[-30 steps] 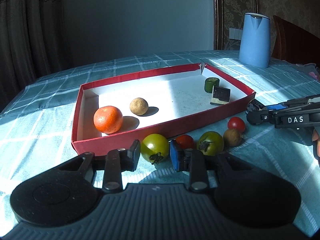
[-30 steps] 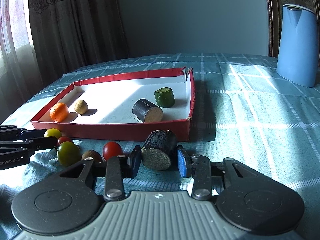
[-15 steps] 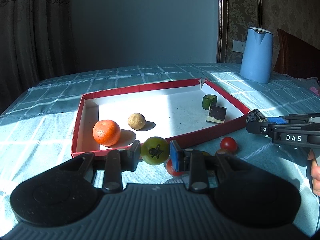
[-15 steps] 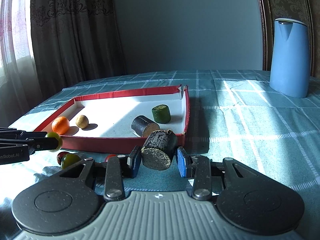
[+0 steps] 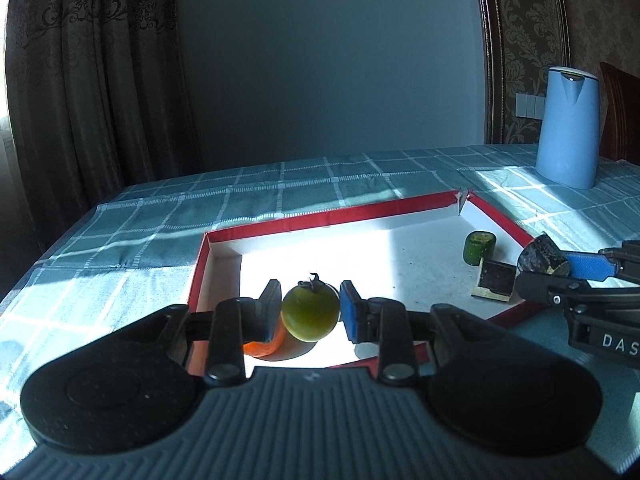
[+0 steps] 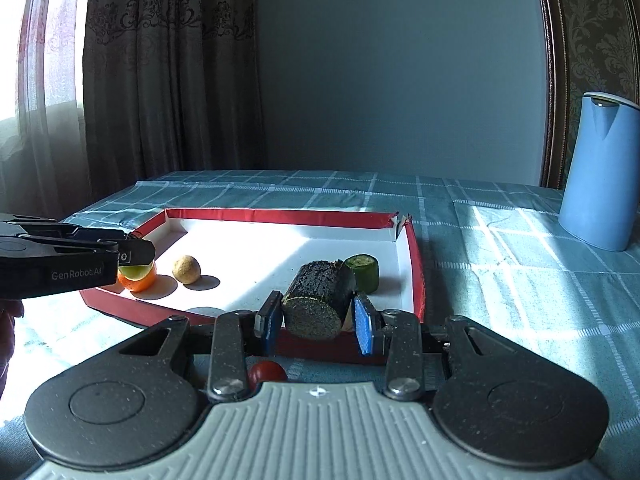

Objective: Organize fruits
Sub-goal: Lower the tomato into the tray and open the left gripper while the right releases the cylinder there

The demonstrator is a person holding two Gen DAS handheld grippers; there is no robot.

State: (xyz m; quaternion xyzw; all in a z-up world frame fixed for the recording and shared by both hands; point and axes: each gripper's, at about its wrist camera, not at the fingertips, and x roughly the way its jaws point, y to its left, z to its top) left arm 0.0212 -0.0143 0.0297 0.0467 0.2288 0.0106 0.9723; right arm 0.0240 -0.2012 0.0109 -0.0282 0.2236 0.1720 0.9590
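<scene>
My left gripper (image 5: 309,312) is shut on a green tomato (image 5: 309,313) and holds it above the near left part of the red box (image 5: 320,217), just over the orange fruit (image 5: 266,345). My right gripper (image 6: 317,316) is shut on a dark cut cylinder (image 6: 318,299), held above the box's near right wall (image 6: 414,264). In the box lie the orange fruit (image 6: 140,281), a tan round fruit (image 6: 186,269), a green cut piece (image 6: 363,273) and a dark cut piece (image 5: 495,280). A red tomato (image 6: 267,372) lies on the cloth below my right gripper.
A blue kettle (image 6: 604,172) stands on the teal checked tablecloth (image 6: 520,272) at the far right. Curtains hang behind the table at the left. A wooden chair back (image 5: 622,112) shows behind the kettle.
Both grippers have risen and moved forward with their loads. The green tomato now hangs over the box's near left part; the dark cylinder has come up over the box's near wall.
</scene>
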